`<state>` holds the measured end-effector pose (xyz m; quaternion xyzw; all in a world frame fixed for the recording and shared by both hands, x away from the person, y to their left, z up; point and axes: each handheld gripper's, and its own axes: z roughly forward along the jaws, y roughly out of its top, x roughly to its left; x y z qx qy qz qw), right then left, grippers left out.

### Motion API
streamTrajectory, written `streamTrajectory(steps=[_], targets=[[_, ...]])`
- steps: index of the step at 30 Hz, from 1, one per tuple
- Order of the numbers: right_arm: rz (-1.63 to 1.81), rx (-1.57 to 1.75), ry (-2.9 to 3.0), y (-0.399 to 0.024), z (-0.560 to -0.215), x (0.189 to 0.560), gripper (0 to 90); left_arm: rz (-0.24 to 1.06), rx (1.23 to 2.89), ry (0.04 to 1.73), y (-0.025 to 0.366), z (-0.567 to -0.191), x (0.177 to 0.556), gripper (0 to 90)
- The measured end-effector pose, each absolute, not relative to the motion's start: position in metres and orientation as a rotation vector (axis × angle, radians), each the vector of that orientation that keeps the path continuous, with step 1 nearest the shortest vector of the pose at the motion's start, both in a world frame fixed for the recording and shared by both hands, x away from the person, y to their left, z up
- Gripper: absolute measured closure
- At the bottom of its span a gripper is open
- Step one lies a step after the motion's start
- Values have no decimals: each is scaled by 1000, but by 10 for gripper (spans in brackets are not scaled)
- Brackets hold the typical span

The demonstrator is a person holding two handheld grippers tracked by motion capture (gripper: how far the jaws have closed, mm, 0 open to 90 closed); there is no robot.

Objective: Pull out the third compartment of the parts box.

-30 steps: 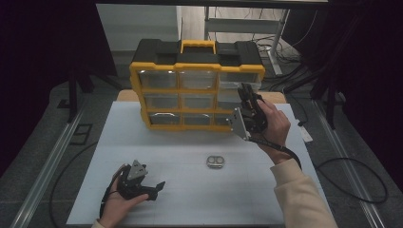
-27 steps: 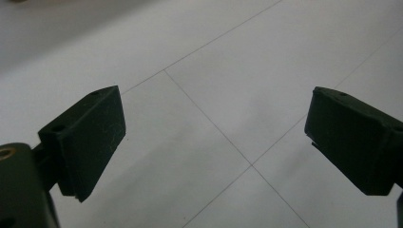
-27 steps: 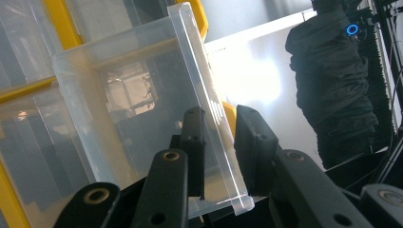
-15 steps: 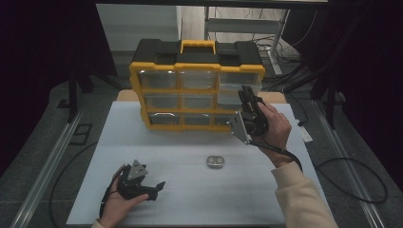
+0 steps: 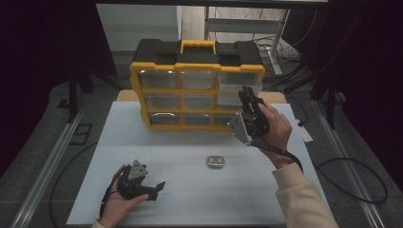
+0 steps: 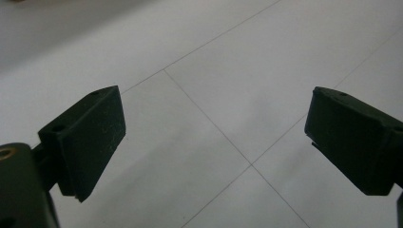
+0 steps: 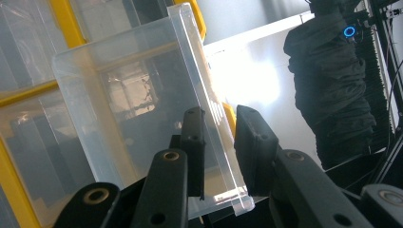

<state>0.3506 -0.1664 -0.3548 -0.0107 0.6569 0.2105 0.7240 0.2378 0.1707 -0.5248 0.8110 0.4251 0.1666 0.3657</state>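
Observation:
A yellow and black organizer [image 5: 197,68] with clear drawers stands at the back of the white table [image 5: 157,142]. Its top right clear drawer [image 5: 234,84] sticks out a little. My right gripper [image 5: 246,93] reaches up to it. In the right gripper view the drawer [image 7: 128,95] has its front wall between the jaws, one jaw inside and one outside, and the right gripper [image 7: 218,116] is shut on that wall. Low at the front left, my left gripper [image 5: 157,190] rests in the hand on the table. Nothing lies between the wide-apart jaws of the left gripper [image 6: 214,137].
A small metal piece with two oval loops [image 5: 215,162] lies on the table between the two hands. Metal rails run along both sides of the table. Cables lie on the floor at the right. A dark covered shape [image 7: 332,85] stands beyond the drawer.

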Motion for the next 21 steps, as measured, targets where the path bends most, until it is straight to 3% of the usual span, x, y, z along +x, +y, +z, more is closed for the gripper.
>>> streamTrajectory(steps=[21], targets=[[471,-27,1445,-168,-355,345,736,428,2080,1094,171,-525,238,69]])
